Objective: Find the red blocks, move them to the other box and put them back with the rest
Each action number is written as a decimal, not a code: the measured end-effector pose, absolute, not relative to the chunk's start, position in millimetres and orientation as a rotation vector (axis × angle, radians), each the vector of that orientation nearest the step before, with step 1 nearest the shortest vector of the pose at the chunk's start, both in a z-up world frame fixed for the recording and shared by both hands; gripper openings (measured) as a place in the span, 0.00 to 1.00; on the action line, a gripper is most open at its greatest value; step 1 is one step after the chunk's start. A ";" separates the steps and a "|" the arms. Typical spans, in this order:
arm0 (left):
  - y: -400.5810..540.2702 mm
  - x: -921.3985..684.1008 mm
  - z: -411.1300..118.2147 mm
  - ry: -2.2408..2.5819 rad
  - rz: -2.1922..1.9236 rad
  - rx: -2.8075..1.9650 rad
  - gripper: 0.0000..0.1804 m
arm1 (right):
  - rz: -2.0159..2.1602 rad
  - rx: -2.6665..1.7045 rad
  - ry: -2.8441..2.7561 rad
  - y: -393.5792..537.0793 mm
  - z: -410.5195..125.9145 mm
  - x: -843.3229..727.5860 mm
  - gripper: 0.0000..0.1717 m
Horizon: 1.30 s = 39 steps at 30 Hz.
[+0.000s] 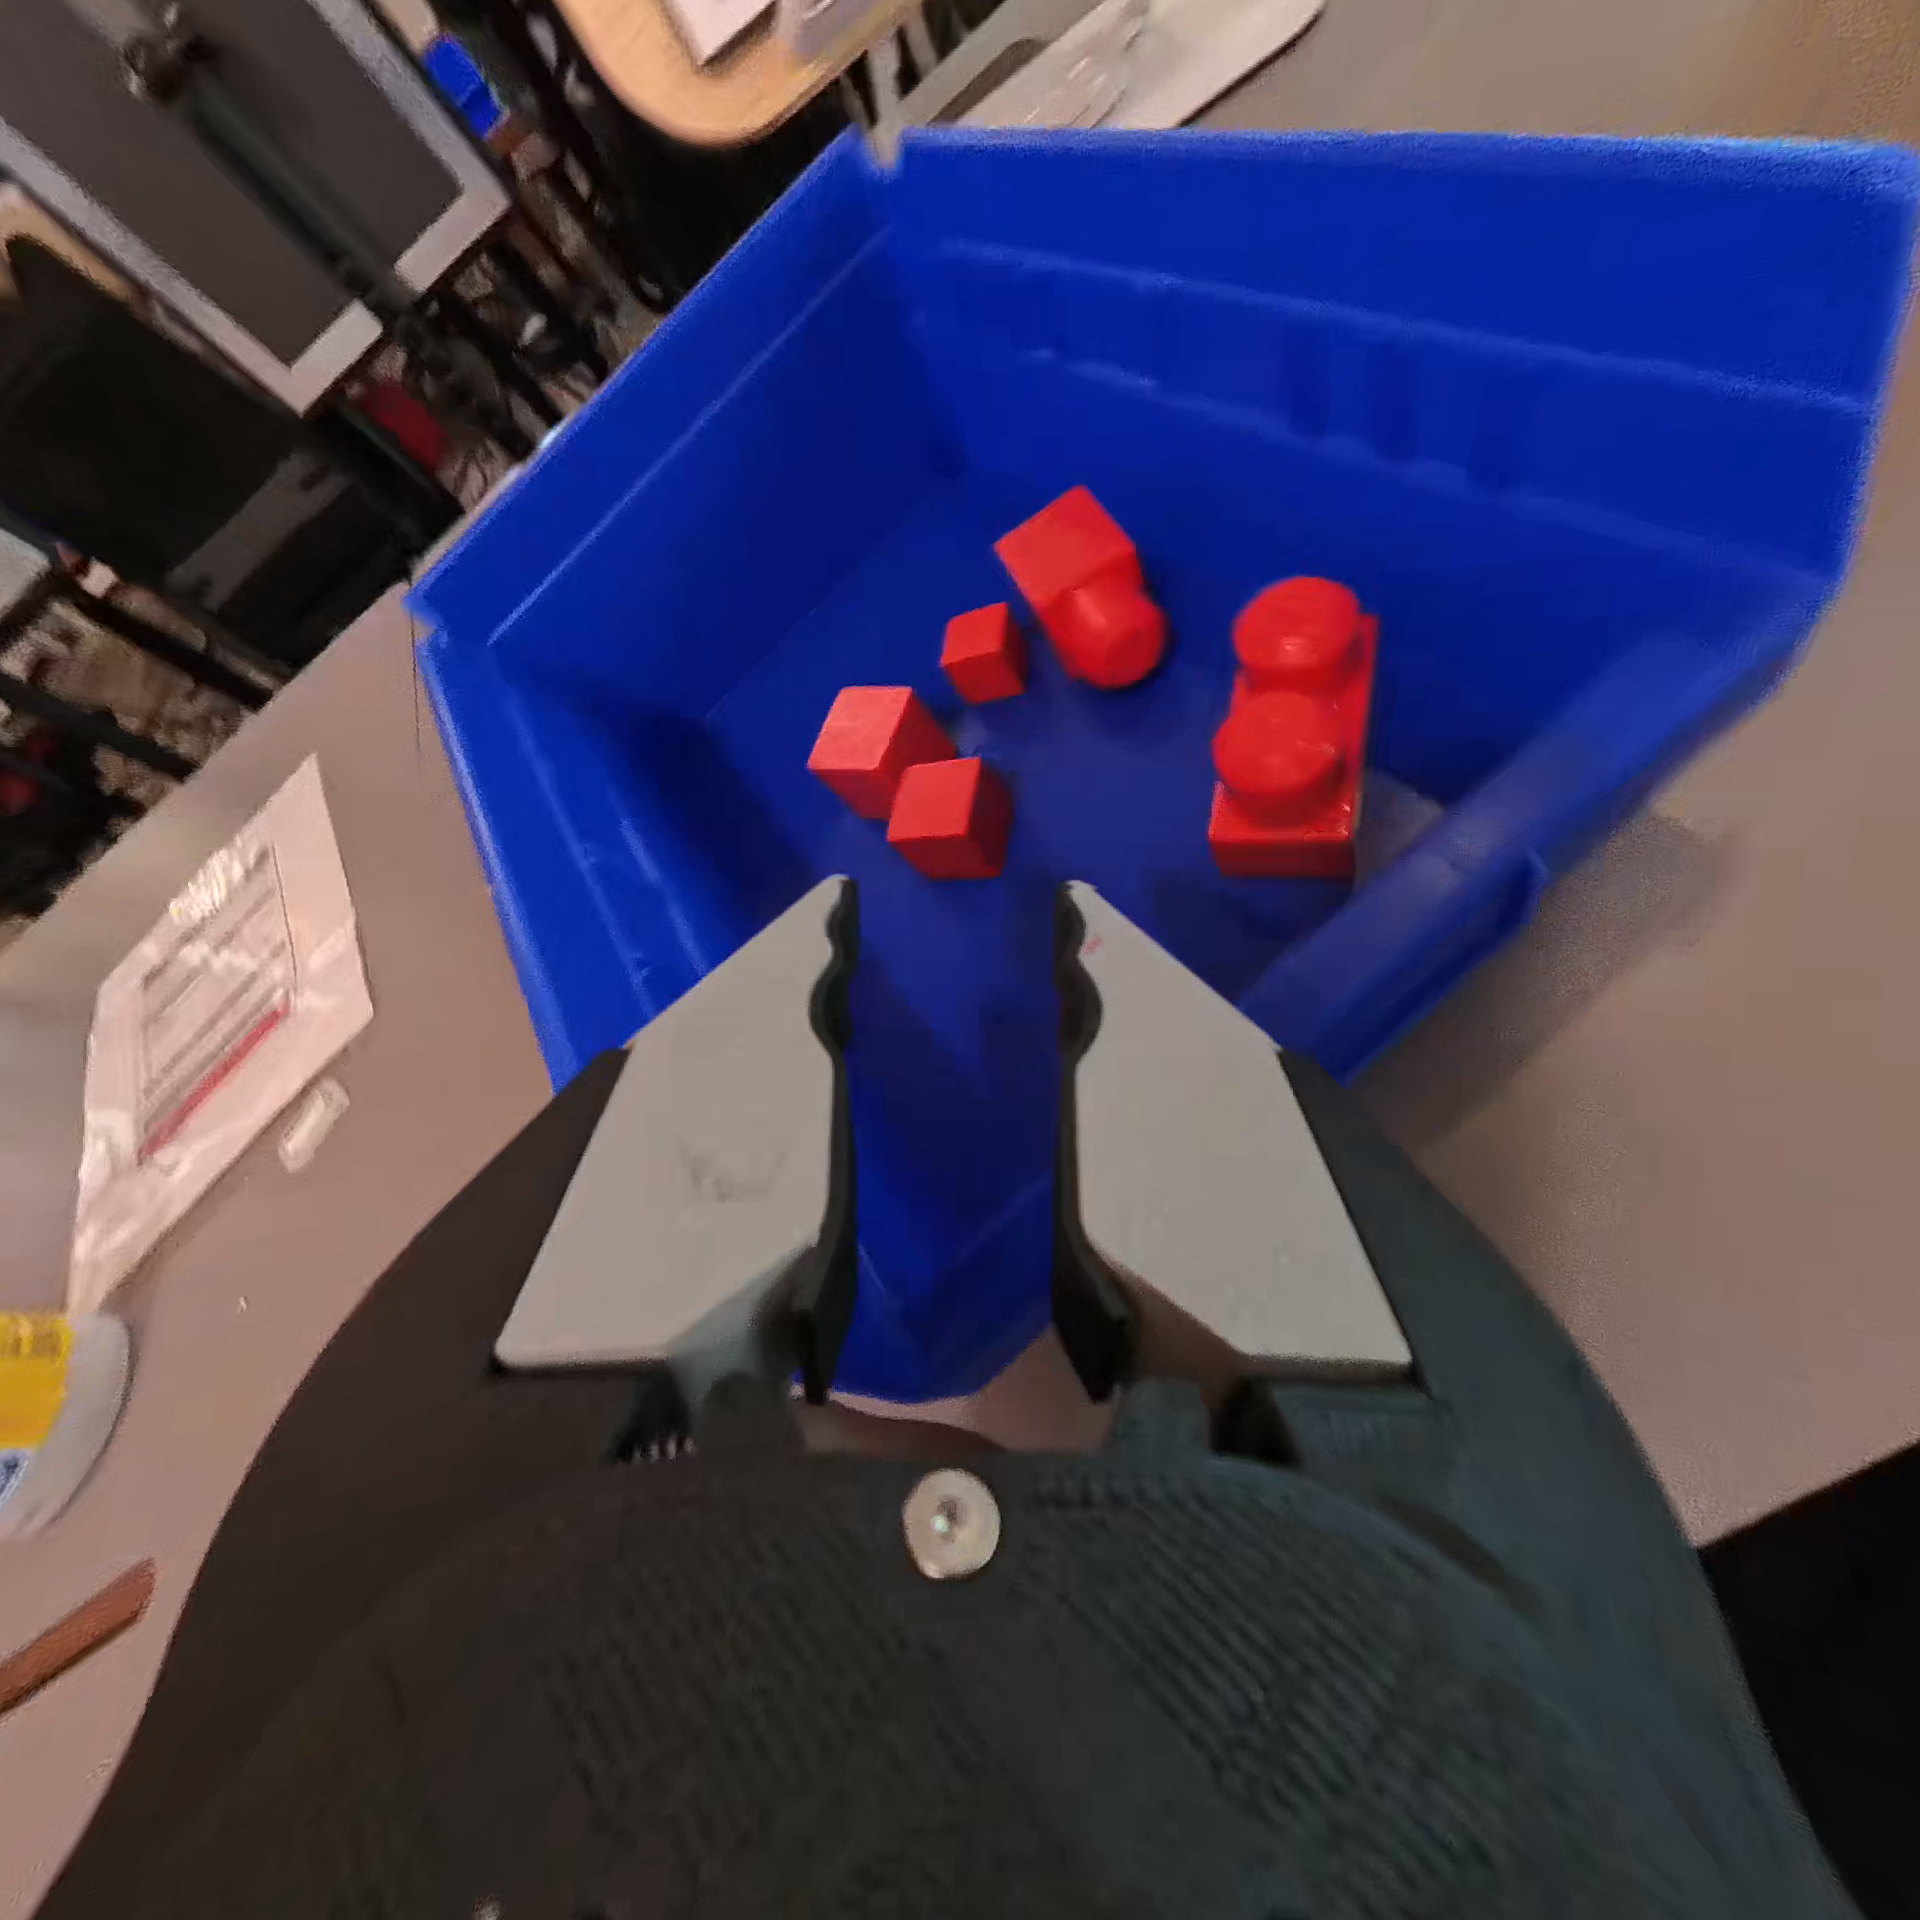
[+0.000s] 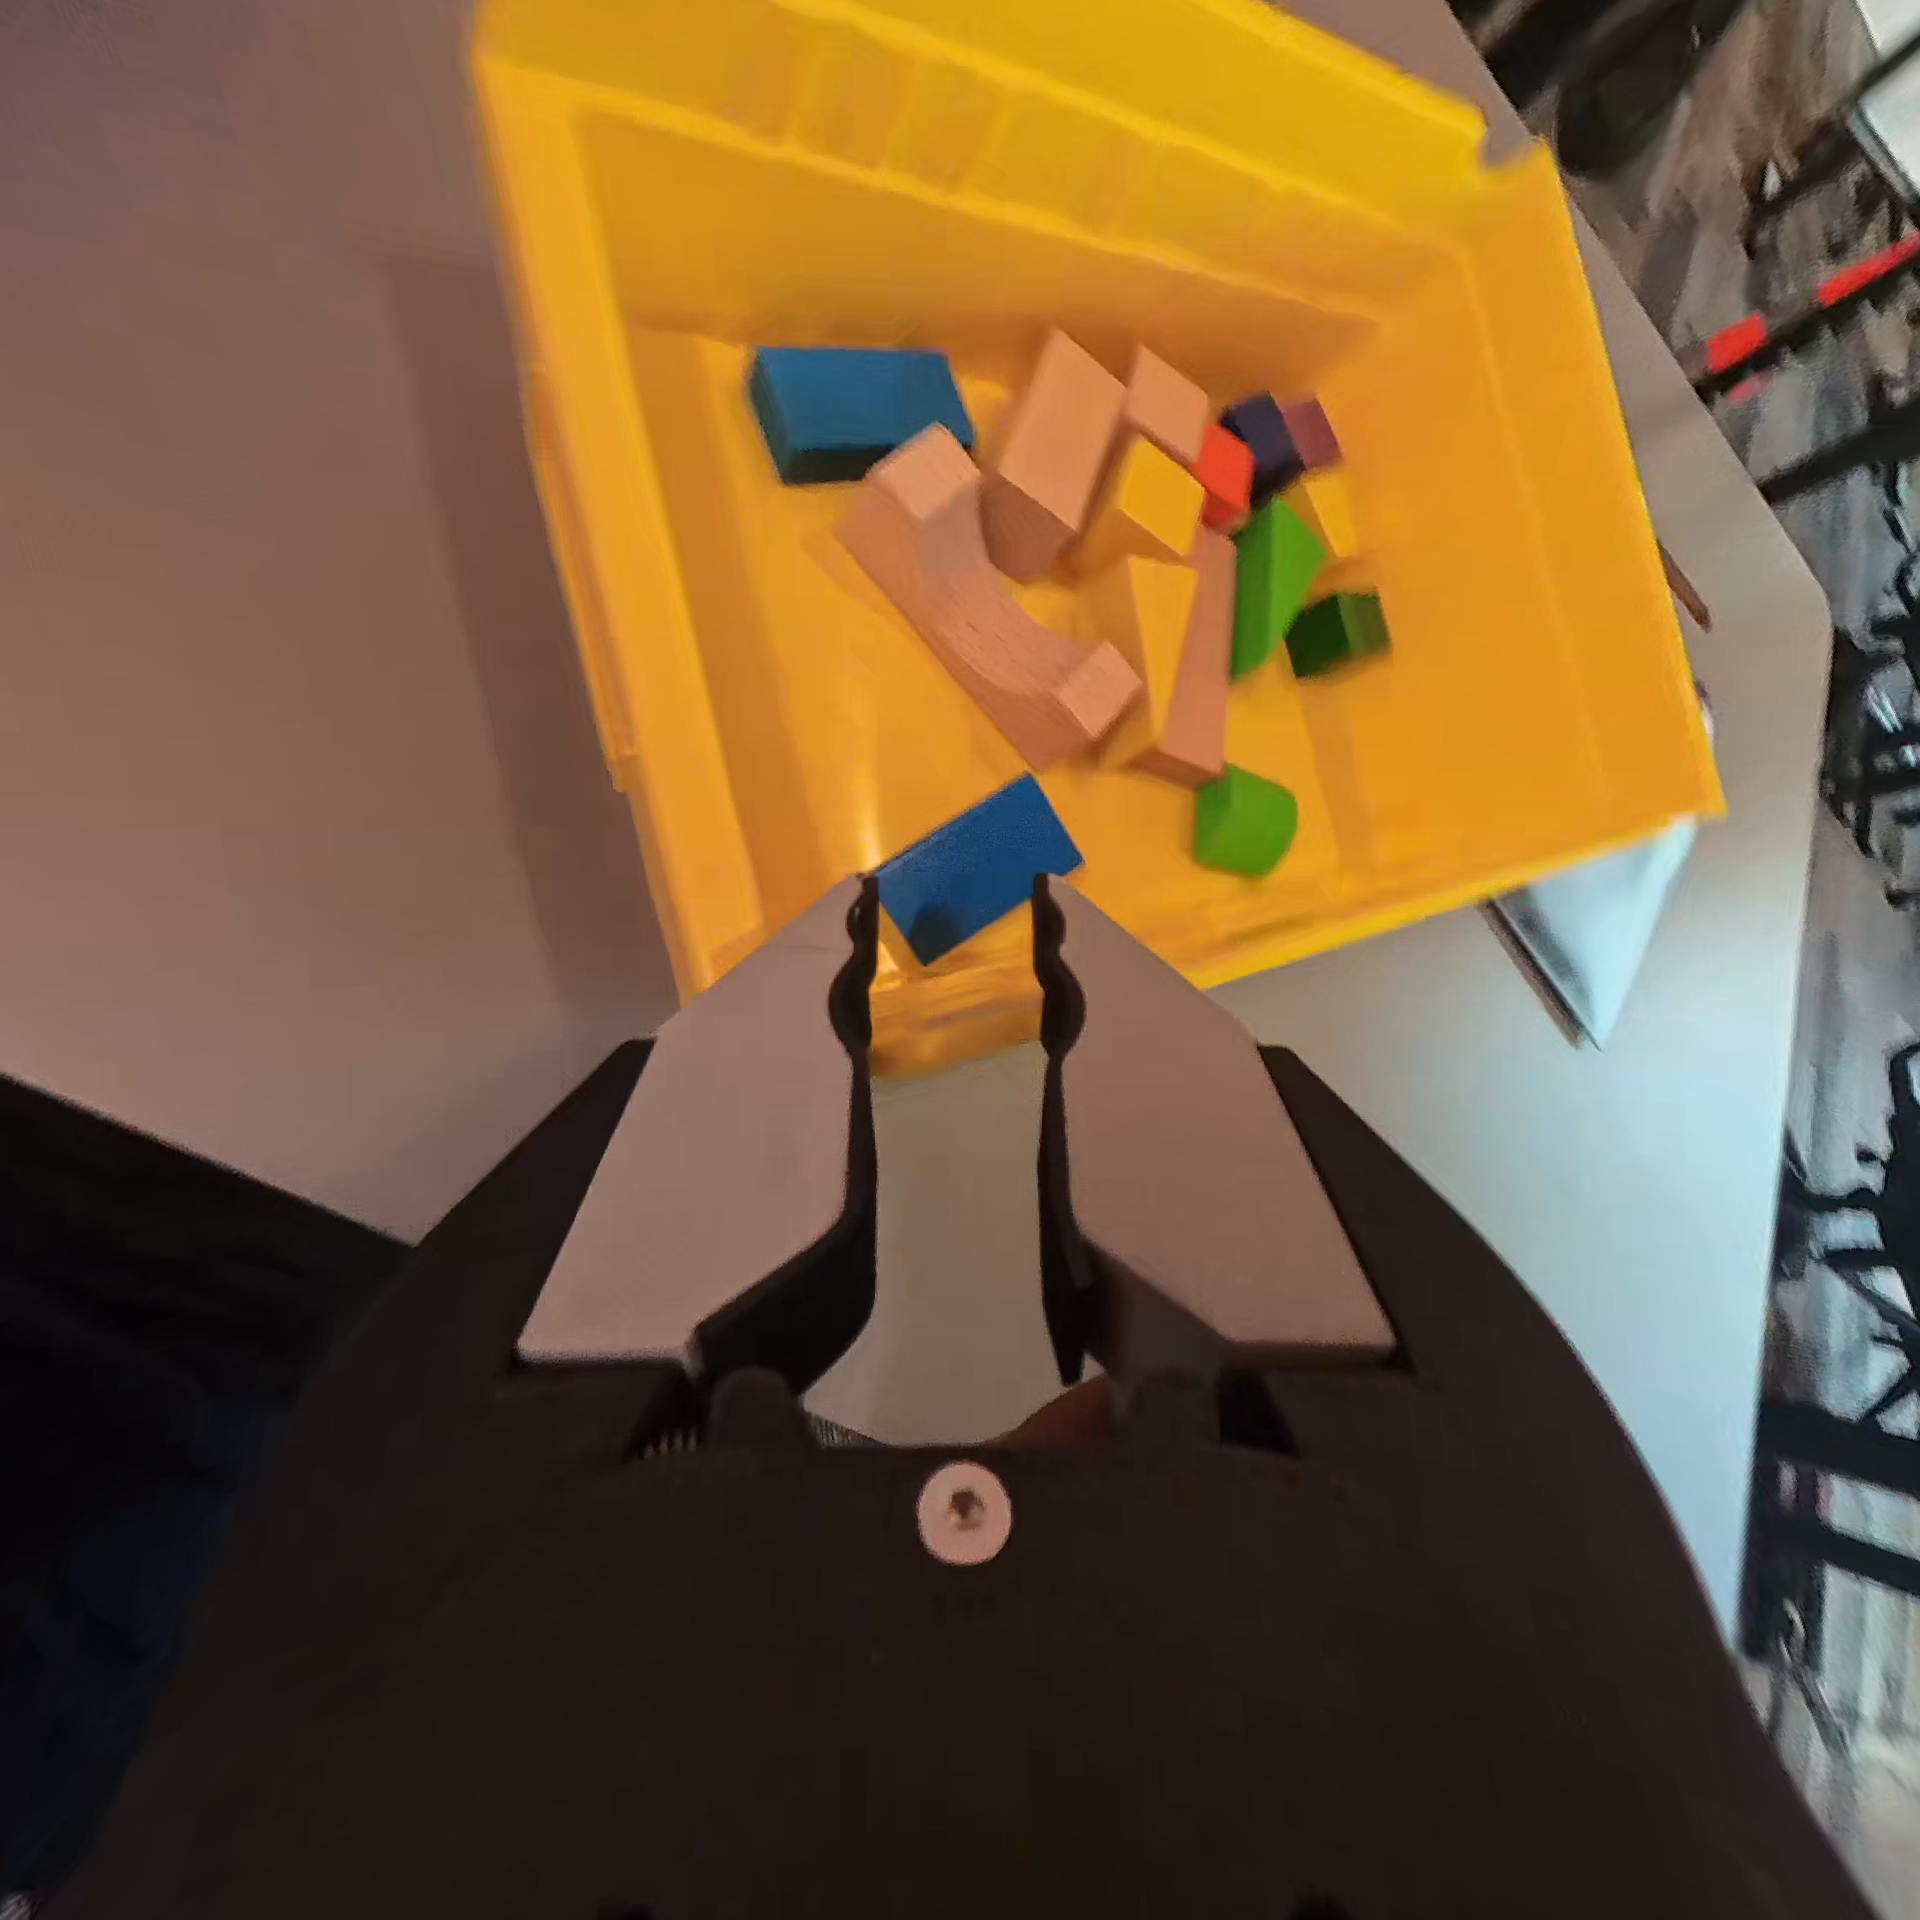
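Left wrist view. The left gripper [image 1: 956, 894] hangs over the near end of the blue box [image 1: 665, 436], its fingers [image 1: 727, 997] apart and with only the box floor between them. 5 red blocks lie on that floor, all beyond the fingertips. 3 are small cubes: 2 touching each other just past the tips [image 1: 948, 816] [image 1: 873, 743], and a smaller cube [image 1: 982, 649] farther off. A block with 1 round stud [image 1: 1081, 587] lies tipped on its side at the far middle. A brick with 2 round studs [image 1: 1288, 748] stands upright to the right, near the low front wall.

Handling, as a judgement: the cubes look like painted wood, light, rigid and smooth. Grip each on 2 opposite flat faces, pads square to the faces. The touching pair leaves little finger room between them, so take the nearer cube on its free sides. The studded pieces look like glossy plastic, likely slippery; grip the flat sides of the base, not the round studs.

Right wrist view. The right gripper [image 2: 951, 899] hangs above the near wall of the yellow box [image 2: 582, 436], fingers apart and holding nothing. A blue block [image 2: 977, 862] lies on the floor beyond the tips, not between the pads. Farther in lie plain wooden, blue, green, yellow and purple blocks, plus 1 orange-red block [image 2: 1226, 473] at the far right; blur prevents confirming its colour.
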<state>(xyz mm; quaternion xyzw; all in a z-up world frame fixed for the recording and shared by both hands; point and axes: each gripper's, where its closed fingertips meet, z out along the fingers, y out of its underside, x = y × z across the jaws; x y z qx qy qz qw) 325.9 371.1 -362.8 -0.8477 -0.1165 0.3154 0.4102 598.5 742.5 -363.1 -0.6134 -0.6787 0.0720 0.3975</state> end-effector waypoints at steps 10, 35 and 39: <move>383.3 403.2 -337.1 -0.176 0.381 -2.046 0.42 | 0.329 -1.753 -1.347 809.6 -335.1 627.7 0.23; 437.9 376.8 -377.0 -0.328 0.498 -2.020 0.15 | 0.658 -1.510 -1.740 691.9 -386.5 509.8 0.21; 442.0 372.1 -377.2 -0.321 0.521 -2.018 0.14 | 0.686 -1.452 -1.830 674.6 -386.6 515.0 0.20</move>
